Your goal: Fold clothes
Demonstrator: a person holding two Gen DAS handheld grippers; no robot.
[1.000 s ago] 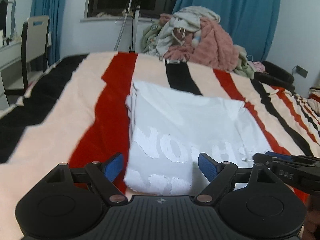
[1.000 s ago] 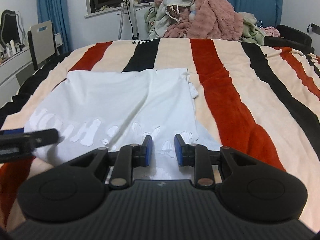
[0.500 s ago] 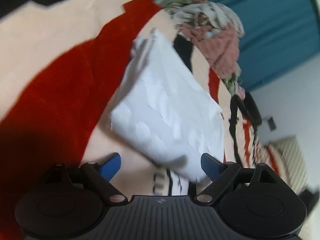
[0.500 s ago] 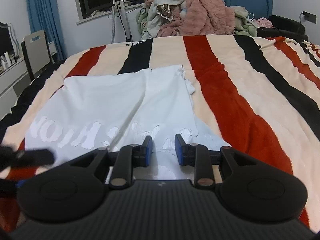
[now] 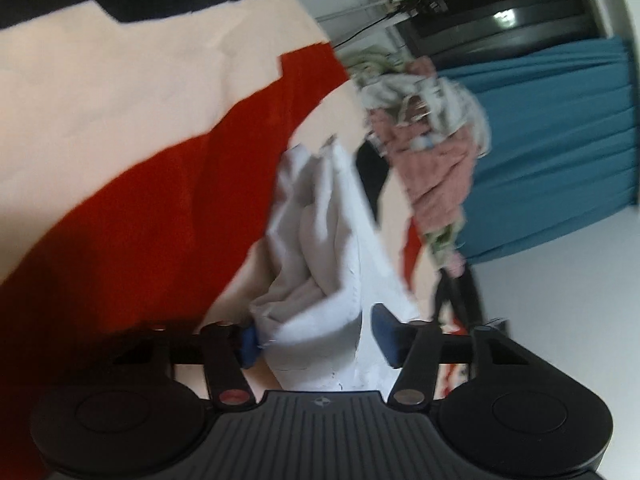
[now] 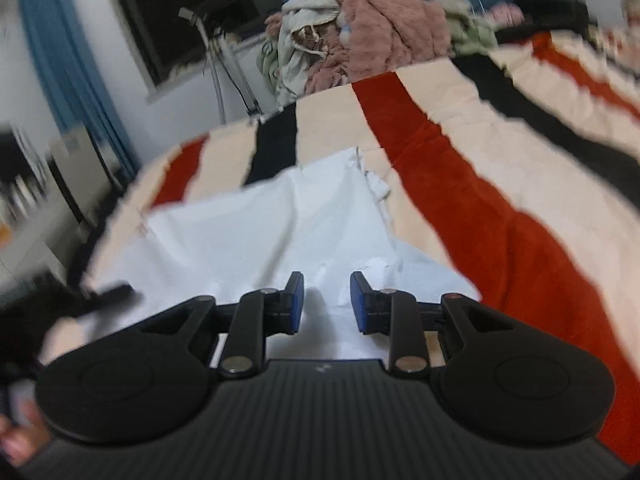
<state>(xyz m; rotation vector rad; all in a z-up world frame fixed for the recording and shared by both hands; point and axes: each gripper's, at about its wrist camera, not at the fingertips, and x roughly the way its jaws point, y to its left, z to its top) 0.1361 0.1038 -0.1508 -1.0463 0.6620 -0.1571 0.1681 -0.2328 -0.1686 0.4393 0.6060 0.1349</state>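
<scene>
A white t-shirt (image 6: 260, 240) with a faded print lies flat on the striped blanket (image 6: 500, 220). In the left wrist view the picture is rolled and blurred. There the t-shirt (image 5: 320, 240) is bunched into a fold that fills the gap of my left gripper (image 5: 316, 334). Its jaws are closing on that fold, and the cloth touches the left pad (image 5: 250, 340). My right gripper (image 6: 327, 304) sits low over the shirt's near edge with a narrow gap, and only shadowed cloth shows below it. The left gripper (image 6: 104, 296) appears as a dark blur at the shirt's left corner.
A pile of pink and pale clothes (image 6: 372, 24) is heaped at the far end of the bed. Blue curtains (image 5: 560, 140), a dark window (image 6: 192, 12) and a metal stand (image 6: 224, 60) are behind it. A hand (image 6: 16, 440) shows at the lower left.
My left gripper has rolled over and sunk to the shirt's corner, and its jaws have narrowed around cloth that now bunches up. The right gripper has tilted but stays at the near edge.
</scene>
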